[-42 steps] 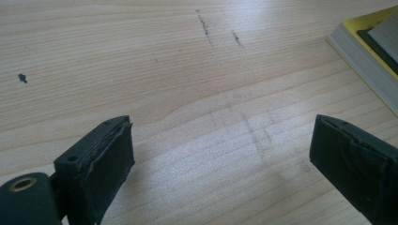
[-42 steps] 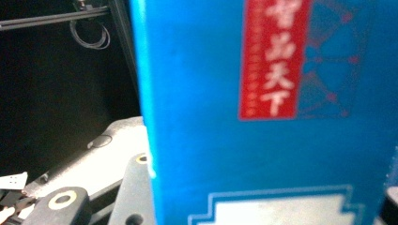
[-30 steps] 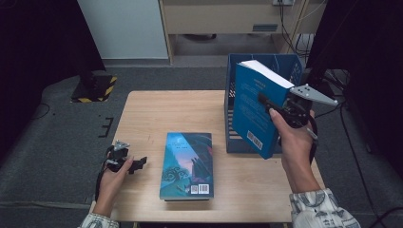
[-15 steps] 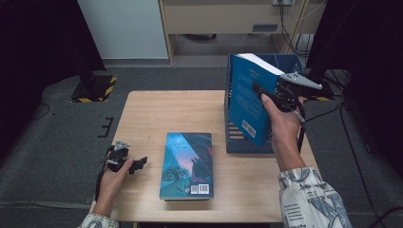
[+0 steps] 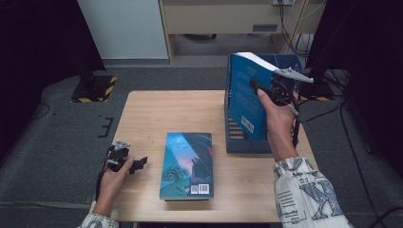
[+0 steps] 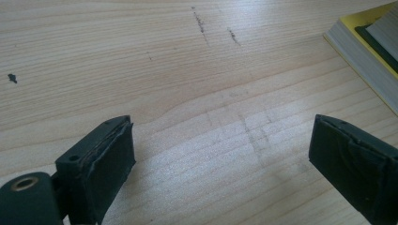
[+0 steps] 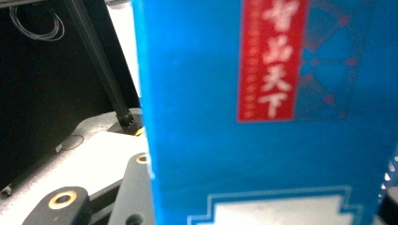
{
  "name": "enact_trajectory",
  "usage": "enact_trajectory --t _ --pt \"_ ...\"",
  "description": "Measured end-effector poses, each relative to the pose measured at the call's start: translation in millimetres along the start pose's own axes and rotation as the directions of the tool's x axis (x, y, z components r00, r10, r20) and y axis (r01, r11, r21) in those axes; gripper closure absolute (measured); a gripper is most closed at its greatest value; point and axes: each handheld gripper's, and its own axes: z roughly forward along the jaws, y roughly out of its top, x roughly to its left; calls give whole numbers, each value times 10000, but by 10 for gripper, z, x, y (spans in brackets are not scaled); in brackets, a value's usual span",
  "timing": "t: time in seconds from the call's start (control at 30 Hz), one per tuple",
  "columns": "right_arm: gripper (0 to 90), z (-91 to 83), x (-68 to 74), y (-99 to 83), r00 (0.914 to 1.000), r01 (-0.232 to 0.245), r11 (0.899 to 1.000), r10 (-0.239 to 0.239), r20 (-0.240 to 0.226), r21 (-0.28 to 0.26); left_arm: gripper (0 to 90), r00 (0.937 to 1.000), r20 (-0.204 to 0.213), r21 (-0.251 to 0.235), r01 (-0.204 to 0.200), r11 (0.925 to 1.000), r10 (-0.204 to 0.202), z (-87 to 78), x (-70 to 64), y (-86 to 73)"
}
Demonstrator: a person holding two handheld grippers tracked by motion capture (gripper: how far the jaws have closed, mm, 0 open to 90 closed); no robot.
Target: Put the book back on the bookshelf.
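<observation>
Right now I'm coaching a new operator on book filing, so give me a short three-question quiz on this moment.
1. True or false: the right gripper holds a blue book upright at the blue file box.
2. How do the left gripper's jaws stand? A) wide apart over bare wood B) closed on a book C) clamped on the box
3. Fill in: the second book lies ____ on the wooden table, between the two hands.

Key: 1 true; 2 A; 3 flat
</observation>
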Motion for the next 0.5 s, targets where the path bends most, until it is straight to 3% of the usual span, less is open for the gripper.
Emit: enact_trajectory --t 0.5 --pt "611 235 -87 -36 9990 -157 9994 144 417 321 67 10000 34 4 -28 10000 27 4 -4 5"
